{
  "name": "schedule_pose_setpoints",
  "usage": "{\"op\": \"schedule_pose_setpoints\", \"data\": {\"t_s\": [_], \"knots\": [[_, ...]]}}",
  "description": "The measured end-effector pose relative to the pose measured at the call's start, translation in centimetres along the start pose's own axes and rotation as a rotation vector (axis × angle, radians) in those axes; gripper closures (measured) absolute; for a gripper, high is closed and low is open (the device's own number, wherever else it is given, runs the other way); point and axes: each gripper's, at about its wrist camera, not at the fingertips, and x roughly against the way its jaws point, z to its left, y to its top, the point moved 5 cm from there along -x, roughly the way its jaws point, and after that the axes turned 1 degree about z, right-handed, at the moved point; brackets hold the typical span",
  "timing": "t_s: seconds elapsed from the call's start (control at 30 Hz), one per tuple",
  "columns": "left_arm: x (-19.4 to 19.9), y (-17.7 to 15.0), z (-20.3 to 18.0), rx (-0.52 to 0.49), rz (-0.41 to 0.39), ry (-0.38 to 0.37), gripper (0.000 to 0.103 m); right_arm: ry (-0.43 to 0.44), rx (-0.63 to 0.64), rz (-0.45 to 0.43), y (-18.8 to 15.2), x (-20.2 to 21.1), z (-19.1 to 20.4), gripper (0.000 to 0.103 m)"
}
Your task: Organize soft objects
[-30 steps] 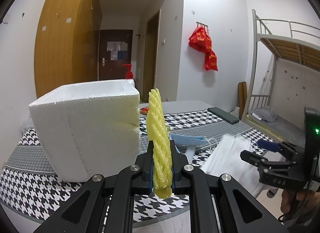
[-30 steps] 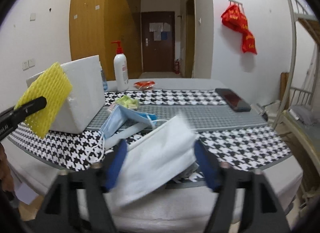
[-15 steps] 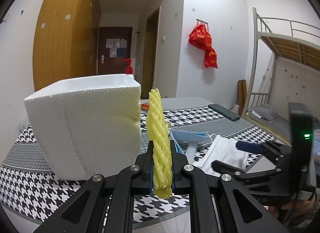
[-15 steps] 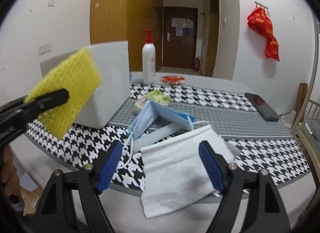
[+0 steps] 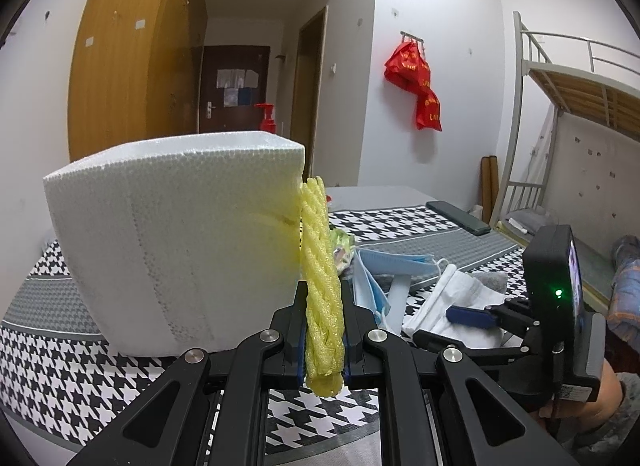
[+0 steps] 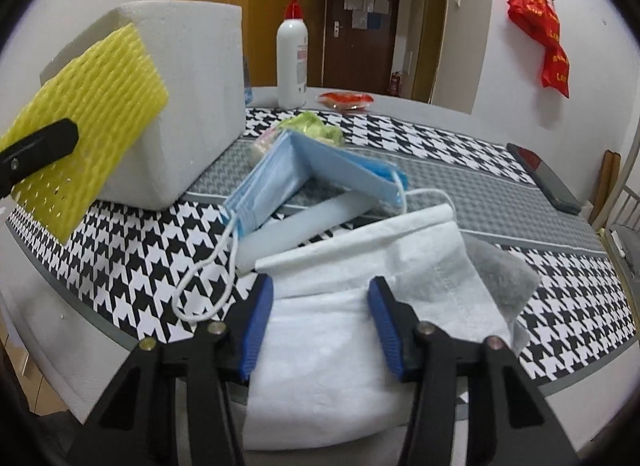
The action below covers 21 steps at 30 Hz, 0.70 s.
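My left gripper (image 5: 323, 340) clamps the yellow foam net (image 5: 320, 266) beside the foam box (image 5: 172, 242). My right gripper (image 6: 320, 318), jaws just narrowing but still apart, straddles the white cloth (image 6: 320, 330) at the bench (image 6: 560, 330) edge.

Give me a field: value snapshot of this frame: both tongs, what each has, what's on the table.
left tongs: shut on yellow foam net, held upright beside the white foam box
right tongs: jaws just been closing, astride the white cloth, pads not visibly pinching it yet
table: houndstooth cover
blue masks: loose pile behind the cloth
pump bottle: upright, behind the box
phone: far right edge
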Motion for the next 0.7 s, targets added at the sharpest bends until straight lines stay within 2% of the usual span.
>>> {"op": "schedule_pose_setpoints", "data": {"t_s": [0.13, 0.17, 0.2, 0.3, 0.37, 0.53, 0.7], "knots": [[-0.5, 0.0, -0.1, 0.004, 0.013, -0.011, 0.09, 0.029, 0.0, 0.005, -0.1, 0.1, -0.2, 0.052], [-0.5, 0.0, -0.2, 0.002, 0.014, -0.012, 0.09, 0.031, 0.002, 0.005, -0.1, 0.1, -0.2, 0.058], [-0.6, 0.0, -0.1, 0.0, 0.015, -0.012, 0.09, 0.036, 0.008, 0.003, -0.1, 0.2, 0.0, 0.07], [-0.9, -0.1, 0.0, 0.008, 0.021, -0.015, 0.09, 0.05, 0.014, 0.003, 0.1, 0.0, 0.1, 0.095], [-0.9, -0.1, 0.2, 0.01, 0.021, -0.012, 0.09, 0.074, -0.027, 0.005, 0.3, 0.1, -0.4, 0.097], [-0.3, 0.1, 0.4, 0.002, 0.005, 0.008, 0.09, 0.105, -0.104, -0.125, 2.1, 3.8, -1.4, 0.097], [1.0, 0.7, 1.0, 0.003, -0.032, 0.028, 0.09, 0.093, -0.1, -0.211, 3.6, 7.1, -1.6, 0.097]]}}
